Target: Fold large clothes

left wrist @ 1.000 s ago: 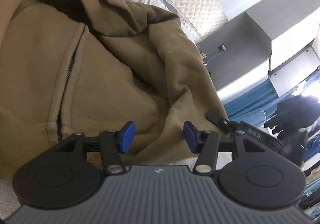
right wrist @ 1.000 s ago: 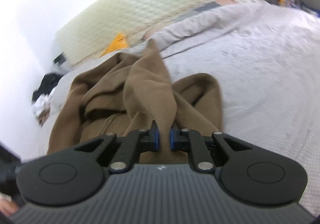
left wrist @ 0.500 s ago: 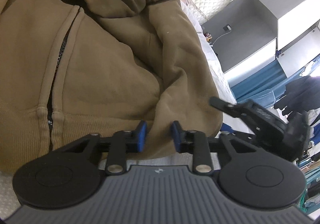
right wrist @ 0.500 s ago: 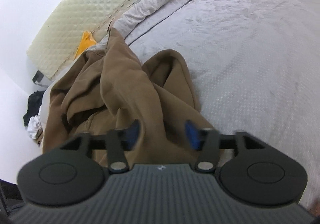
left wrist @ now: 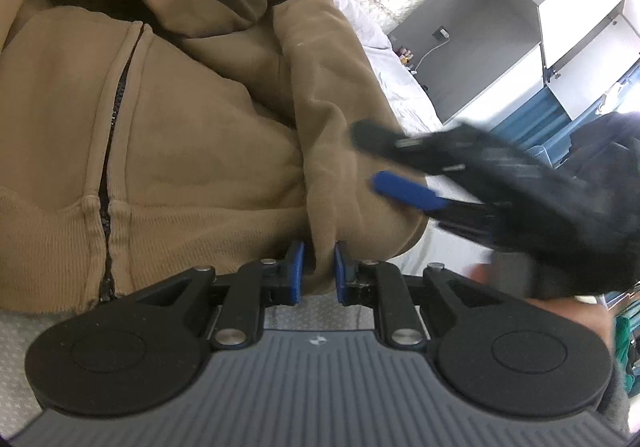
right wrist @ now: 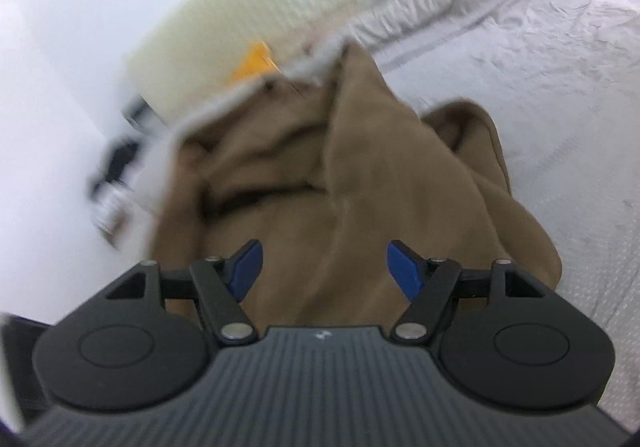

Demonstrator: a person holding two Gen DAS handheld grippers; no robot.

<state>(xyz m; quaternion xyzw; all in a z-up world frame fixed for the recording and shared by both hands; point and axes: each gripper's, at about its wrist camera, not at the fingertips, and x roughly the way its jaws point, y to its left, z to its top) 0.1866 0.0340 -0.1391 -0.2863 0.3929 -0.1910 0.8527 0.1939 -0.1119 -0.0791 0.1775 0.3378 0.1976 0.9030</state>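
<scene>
Brown hoodie [left wrist: 192, 151] lies crumpled on the bed [right wrist: 540, 59], zipper [left wrist: 114, 151] running away from the camera. Left gripper [left wrist: 318, 271] is closing, pinching a hem fold; right gripper [right wrist: 324, 271], jaws wide and closing slightly, hovers over the fabric.
</scene>
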